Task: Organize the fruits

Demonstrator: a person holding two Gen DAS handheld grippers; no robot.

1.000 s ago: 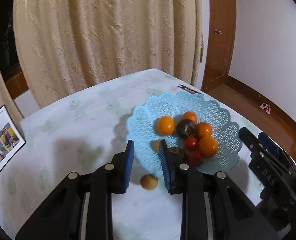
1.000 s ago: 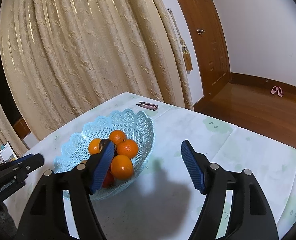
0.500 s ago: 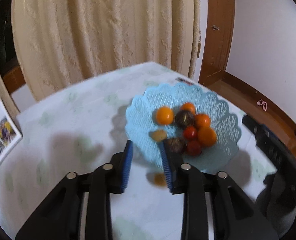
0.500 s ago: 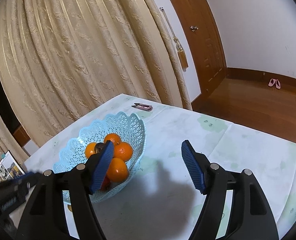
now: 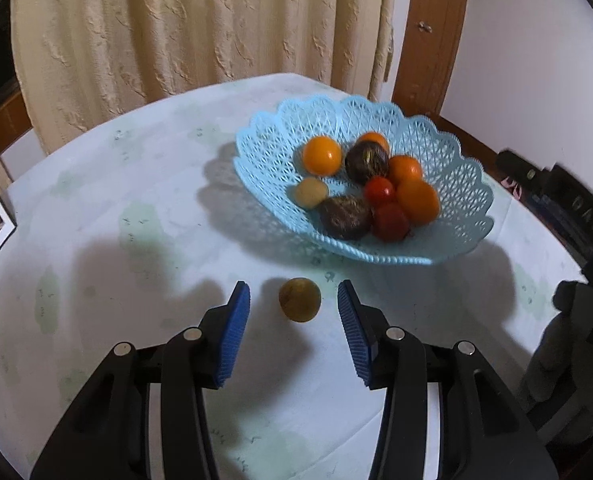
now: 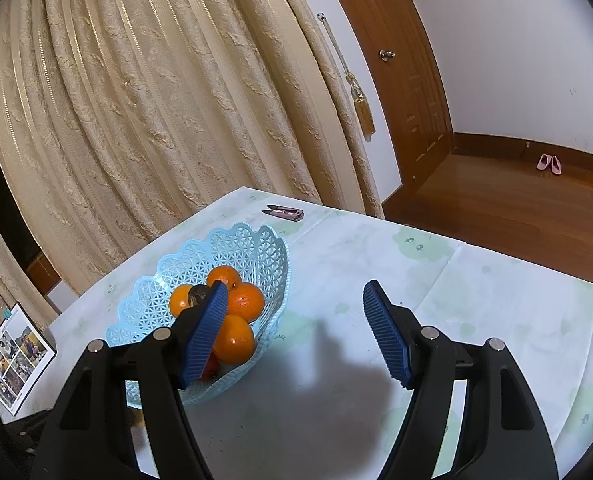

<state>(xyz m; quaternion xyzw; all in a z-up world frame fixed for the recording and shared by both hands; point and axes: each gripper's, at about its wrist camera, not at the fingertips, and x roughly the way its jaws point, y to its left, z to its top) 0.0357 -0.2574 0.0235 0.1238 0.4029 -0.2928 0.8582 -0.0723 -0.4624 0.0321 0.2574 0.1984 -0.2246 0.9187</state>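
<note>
The left gripper [image 5: 294, 306] is opening, its 2 pads flanking but not touching the small brown fruit [image 5: 299, 299] lying on the table [image 5: 136, 280] just before the blue basket [image 5: 448, 248]. The right gripper [image 6: 296, 334] is hanging open, empty, farther off.

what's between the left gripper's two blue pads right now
In the left wrist view, one small yellow-brown fruit sits on the tablecloth between the opening jaws of the left gripper, touching neither pad.

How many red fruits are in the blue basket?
2: one red fruit in the basket's middle, another just in front of it, toward the near rim. More may hide beneath the pile.
</note>
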